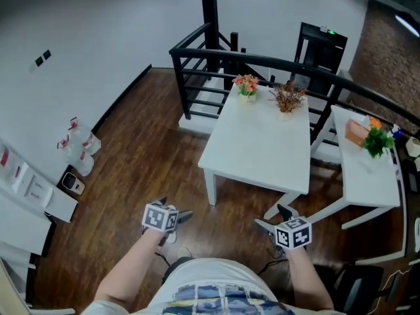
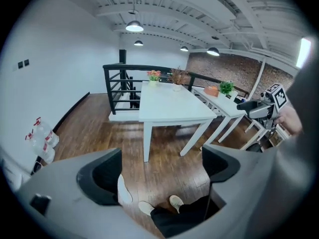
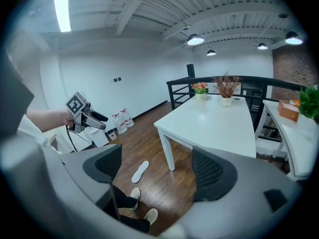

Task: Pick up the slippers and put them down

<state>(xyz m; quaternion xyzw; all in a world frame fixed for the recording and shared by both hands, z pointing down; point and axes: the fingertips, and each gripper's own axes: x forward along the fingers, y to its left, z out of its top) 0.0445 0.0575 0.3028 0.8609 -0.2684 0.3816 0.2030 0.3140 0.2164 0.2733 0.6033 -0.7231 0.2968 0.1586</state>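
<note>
A single white slipper (image 3: 140, 171) lies flat on the wooden floor near the white table's front leg. In the left gripper view the slipper (image 2: 123, 190) is partly hidden behind the left jaw. In the head view only a bit of the slipper (image 1: 172, 237) shows, under my left gripper (image 1: 178, 210). Both grippers are held in the air above the floor, in front of the person's body. My left gripper (image 2: 162, 171) is open and empty. My right gripper (image 1: 269, 216) is also open with nothing between its jaws (image 3: 157, 171). I see no second slipper.
A white table (image 1: 262, 143) with two flower pots stands ahead, and a second white table (image 1: 367, 169) stands to the right. A black railing (image 1: 197, 64) runs behind them. Water bottles (image 1: 82, 146) stand by the left wall. The person's shoes (image 3: 151, 215) are on the floor below.
</note>
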